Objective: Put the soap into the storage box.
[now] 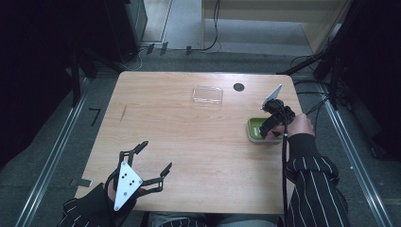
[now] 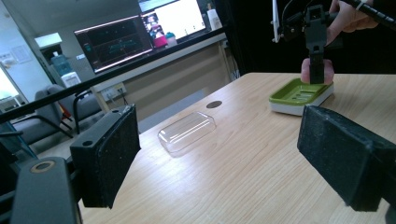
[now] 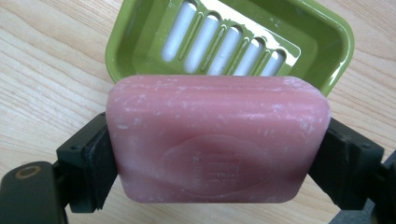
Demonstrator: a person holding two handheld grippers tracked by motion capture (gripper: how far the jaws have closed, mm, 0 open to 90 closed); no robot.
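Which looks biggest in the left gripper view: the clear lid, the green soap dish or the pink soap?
1. clear lid and green soap dish: about alike; the lid is nearer the camera, so unsure.
2. pink soap: smallest, partly hidden by the right gripper.

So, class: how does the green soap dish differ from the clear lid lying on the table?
The green soap dish is opaque with a slotted floor; the clear lid is see-through and smooth. The dish sits under the pink soap that the right gripper holds; the lid lies apart, mid-table. Both are rounded rectangles.
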